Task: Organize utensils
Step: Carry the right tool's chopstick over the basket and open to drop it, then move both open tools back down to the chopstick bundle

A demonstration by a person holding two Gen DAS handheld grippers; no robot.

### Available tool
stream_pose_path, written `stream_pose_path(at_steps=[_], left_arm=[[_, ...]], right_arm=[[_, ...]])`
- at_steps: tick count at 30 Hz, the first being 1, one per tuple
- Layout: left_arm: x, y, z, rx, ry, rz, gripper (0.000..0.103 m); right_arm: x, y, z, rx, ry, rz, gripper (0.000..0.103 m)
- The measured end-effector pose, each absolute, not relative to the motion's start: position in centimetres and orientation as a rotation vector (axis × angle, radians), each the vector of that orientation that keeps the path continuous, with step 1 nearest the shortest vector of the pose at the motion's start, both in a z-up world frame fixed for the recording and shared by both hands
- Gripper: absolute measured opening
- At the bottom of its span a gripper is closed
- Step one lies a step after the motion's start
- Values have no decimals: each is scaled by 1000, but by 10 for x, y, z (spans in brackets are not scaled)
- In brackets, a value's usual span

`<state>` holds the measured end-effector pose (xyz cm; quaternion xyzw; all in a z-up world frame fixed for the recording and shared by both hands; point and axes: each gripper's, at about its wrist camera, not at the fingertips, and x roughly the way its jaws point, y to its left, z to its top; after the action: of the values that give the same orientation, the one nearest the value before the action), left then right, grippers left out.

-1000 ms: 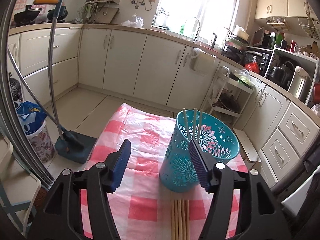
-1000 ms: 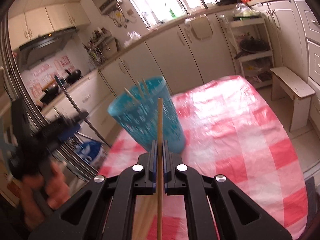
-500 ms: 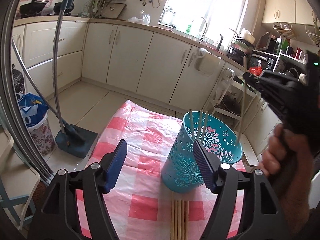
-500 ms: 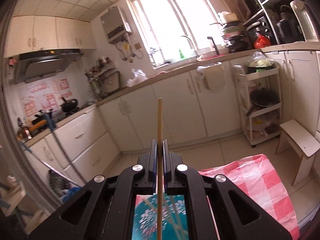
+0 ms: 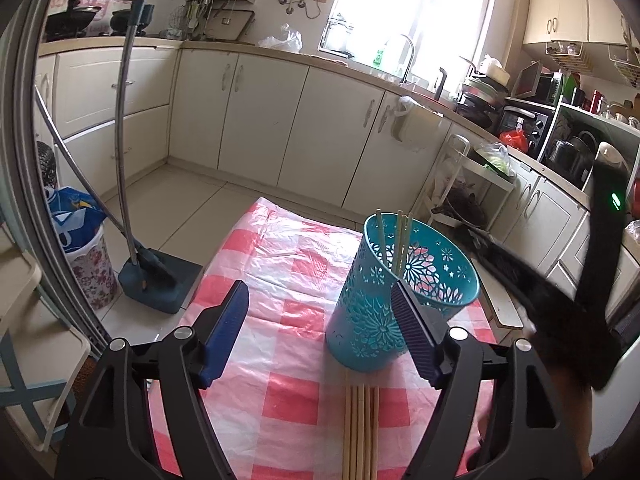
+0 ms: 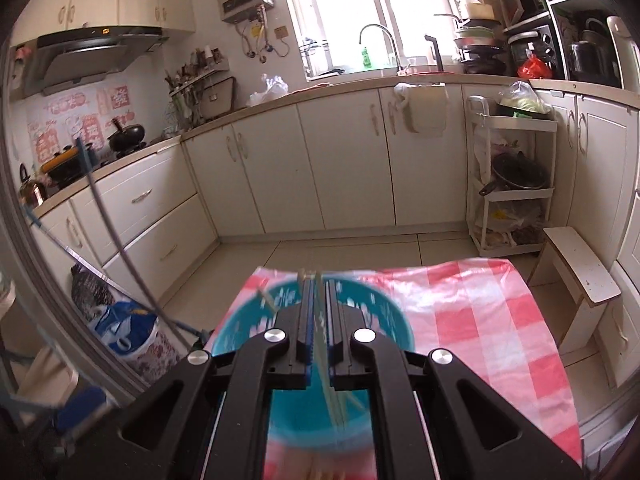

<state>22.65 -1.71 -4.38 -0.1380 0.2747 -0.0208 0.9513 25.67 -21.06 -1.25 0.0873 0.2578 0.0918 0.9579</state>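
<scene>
A teal cut-out basket (image 5: 376, 320) stands on the pink checked tablecloth (image 5: 280, 280) with three chopsticks (image 5: 400, 240) leaning inside it. A bundle of several chopsticks (image 5: 360, 432) lies flat on the cloth just in front of the basket. My left gripper (image 5: 318, 292) hovers over the cloth to the basket's left; its jaws are opening and nothing sits between them. My right gripper (image 6: 319, 284) is shut on a single chopstick (image 6: 334, 396), held directly over the blurred mouth of the basket (image 6: 248, 320). The right tool's black body (image 5: 600, 280) shows blurred at the right of the left wrist view.
A broom and dustpan (image 5: 156, 276) and a floral bin (image 5: 88, 264) stand on the floor left of the table. A white stool (image 6: 576, 268) sits off the table's far right corner. Cream cabinets (image 6: 344, 168) and a wire shelf cart (image 6: 512, 184) line the walls.
The right gripper has carried its chopstick from beside the basket to right above its mouth, entering the left wrist view on the right. The left jaws have spread wider.
</scene>
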Motion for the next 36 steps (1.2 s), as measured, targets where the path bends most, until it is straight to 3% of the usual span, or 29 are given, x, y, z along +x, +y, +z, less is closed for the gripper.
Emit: stream_pose_path(at_steps=[5,9,12,36], left_arm=[[197,-16,-43,-248,542,-27,75],[182,-14,-47,-248,556,-28,75],[174,-16,-52,-240,570,-31,76],[191,-15,-74,-214,690,-26,80]], right_arm=[[192,-221,-31,140,570,181,8],[158,-233,-48,142,593,142,20],[144,-241,-67,148,608,93,20],[159,-227,-114,135,771,66,26]])
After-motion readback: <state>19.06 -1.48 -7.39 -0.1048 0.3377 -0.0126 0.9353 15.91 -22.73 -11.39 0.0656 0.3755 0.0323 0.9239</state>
